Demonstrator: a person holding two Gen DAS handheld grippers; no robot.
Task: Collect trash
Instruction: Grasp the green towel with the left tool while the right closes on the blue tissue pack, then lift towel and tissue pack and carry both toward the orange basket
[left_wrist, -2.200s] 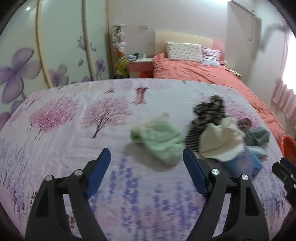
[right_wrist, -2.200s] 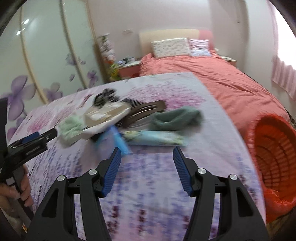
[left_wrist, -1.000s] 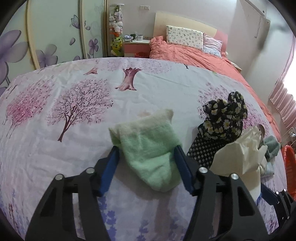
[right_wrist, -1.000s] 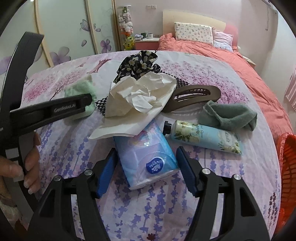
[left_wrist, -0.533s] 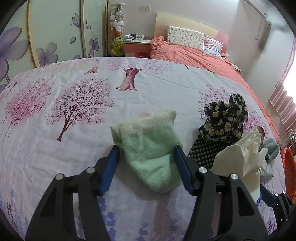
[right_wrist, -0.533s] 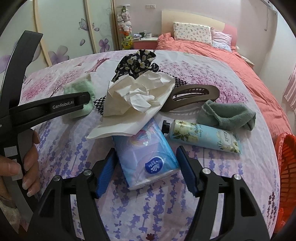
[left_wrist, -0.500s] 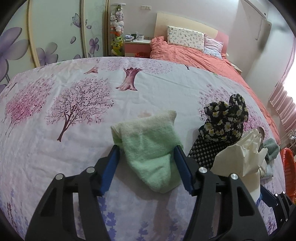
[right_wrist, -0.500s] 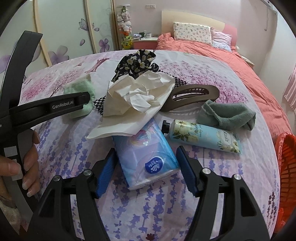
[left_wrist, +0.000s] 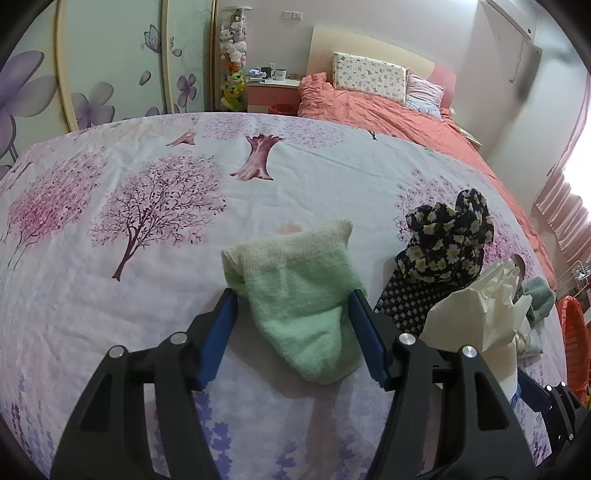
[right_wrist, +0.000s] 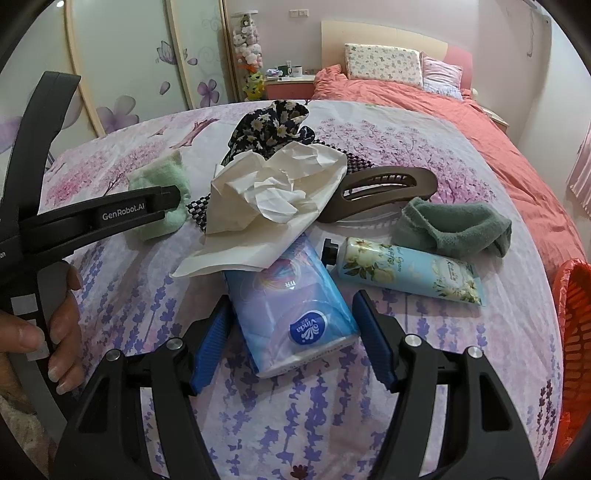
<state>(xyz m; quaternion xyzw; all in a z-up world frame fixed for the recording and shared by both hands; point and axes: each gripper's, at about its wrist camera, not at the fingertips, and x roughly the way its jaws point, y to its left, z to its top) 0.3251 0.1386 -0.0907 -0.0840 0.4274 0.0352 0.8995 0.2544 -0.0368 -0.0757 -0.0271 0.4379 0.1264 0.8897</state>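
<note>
My left gripper (left_wrist: 291, 295) is open, its jaws on either side of a light green sock (left_wrist: 299, 291) that lies on the flowered sheet; the sock also shows in the right wrist view (right_wrist: 159, 184). My right gripper (right_wrist: 291, 306) is open around a blue tissue pack (right_wrist: 291, 306). Crumpled white tissue paper (right_wrist: 273, 192) lies over the pack's far end and shows in the left wrist view (left_wrist: 484, 302). An orange basket (right_wrist: 576, 325) stands at the right edge.
A floral black cloth (right_wrist: 273, 125), a brown hair clip (right_wrist: 384, 188), a dark green sock (right_wrist: 454, 225) and a hand cream tube (right_wrist: 402, 269) lie around the pack. The left gripper's body (right_wrist: 92, 218) crosses the right view. A red bed (left_wrist: 388, 107) lies behind.
Both grippers came forward and down since 2.2 s ago, the left around the green sock, the right around the tissue pack. Over the last second almost nothing moved.
</note>
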